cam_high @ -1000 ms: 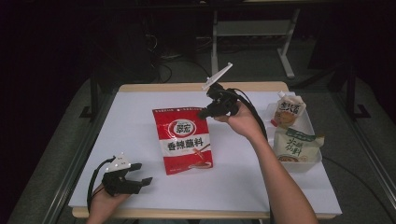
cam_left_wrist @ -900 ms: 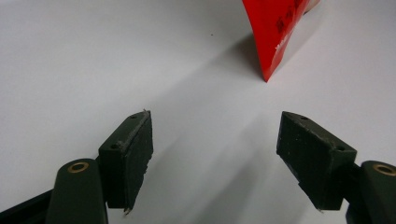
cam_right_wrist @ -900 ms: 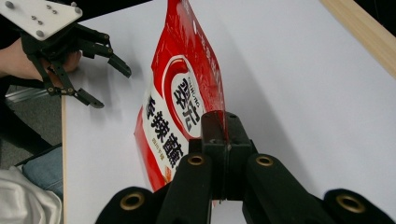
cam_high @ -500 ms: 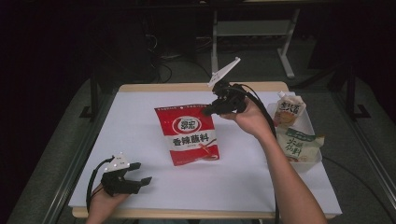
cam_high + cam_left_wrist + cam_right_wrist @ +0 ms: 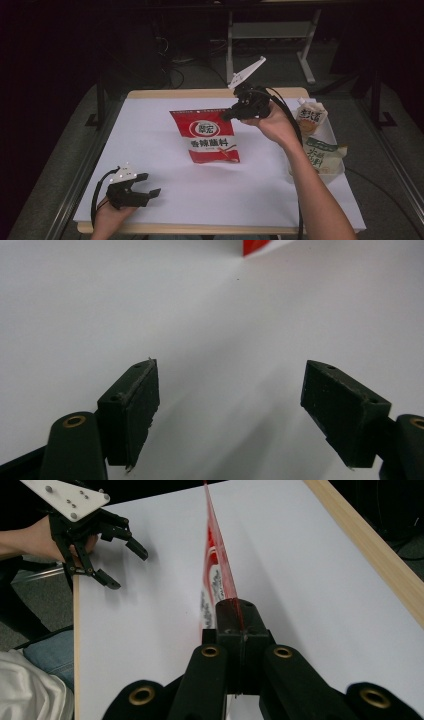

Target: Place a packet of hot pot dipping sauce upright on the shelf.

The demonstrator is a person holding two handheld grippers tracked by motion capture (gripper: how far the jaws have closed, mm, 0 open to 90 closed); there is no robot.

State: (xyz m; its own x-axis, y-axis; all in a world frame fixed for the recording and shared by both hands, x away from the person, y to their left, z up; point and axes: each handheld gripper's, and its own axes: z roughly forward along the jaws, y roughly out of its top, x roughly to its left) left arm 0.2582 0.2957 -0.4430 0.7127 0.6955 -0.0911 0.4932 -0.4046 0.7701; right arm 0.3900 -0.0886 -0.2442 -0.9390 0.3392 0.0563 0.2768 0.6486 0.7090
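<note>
The white table (image 5: 165, 150) carries the work, and everything can be placed against the red seasoning packet (image 5: 207, 137) near its middle. Right of the packet, at the table's edge, a tray (image 5: 336, 167) holds two pale pouches (image 5: 309, 116) — apparently sorted or waiting, I cannot tell which. The packet itself hangs by its top right corner, its lower edge close to or touching the tabletop, so I judge the pickup done and the carry barely begun; where it goes is yet to be shown. The right gripper (image 5: 235, 611) has its jaws pressed together on that corner. The left gripper (image 5: 150, 185), well apart from the packet toward the near left corner, has just been opening — jaws spread, nothing between them.
</note>
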